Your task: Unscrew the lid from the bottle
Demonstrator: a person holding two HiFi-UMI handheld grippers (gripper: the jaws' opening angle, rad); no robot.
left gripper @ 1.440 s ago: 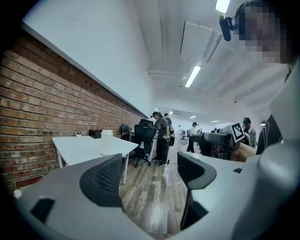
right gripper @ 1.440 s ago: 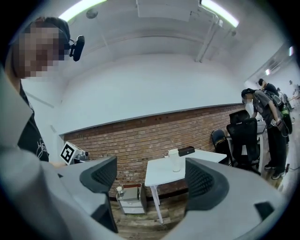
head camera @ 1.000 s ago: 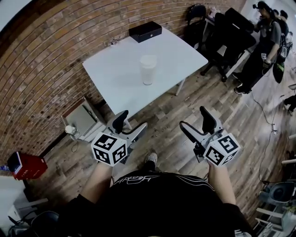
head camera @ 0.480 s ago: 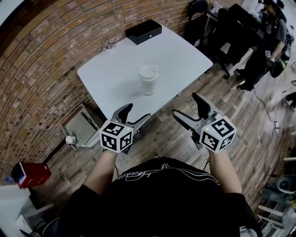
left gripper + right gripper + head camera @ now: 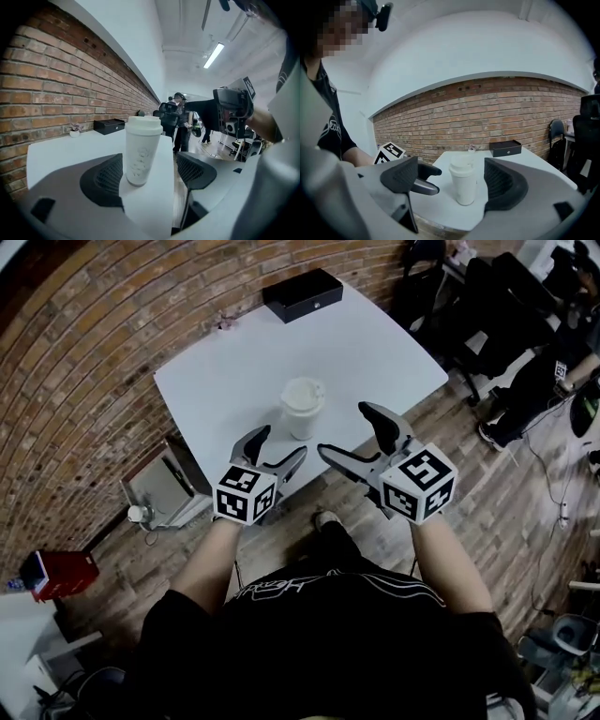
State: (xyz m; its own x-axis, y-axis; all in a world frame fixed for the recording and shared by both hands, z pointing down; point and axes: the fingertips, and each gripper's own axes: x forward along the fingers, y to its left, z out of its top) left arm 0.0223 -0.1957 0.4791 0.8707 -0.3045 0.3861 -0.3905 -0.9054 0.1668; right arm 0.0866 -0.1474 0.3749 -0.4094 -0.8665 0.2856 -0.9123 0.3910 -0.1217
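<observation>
We hold the left claw (image 5: 281,442) and right claw (image 5: 343,427) spread apart, empty, just below the bottle (image 5: 303,413). It stands mid-frame, lid (image 5: 303,392) on, upright on the counter (image 5: 225,381).

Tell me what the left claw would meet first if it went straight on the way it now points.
Probably the white bottle on the table: it stands lidded in line between the open jaws of the left claw, untouched. Nothing shows in the gap before it, though depth is unclear.

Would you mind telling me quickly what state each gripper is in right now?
Left gripper: open, holding nothing.
Right gripper: open, holding nothing.
</observation>
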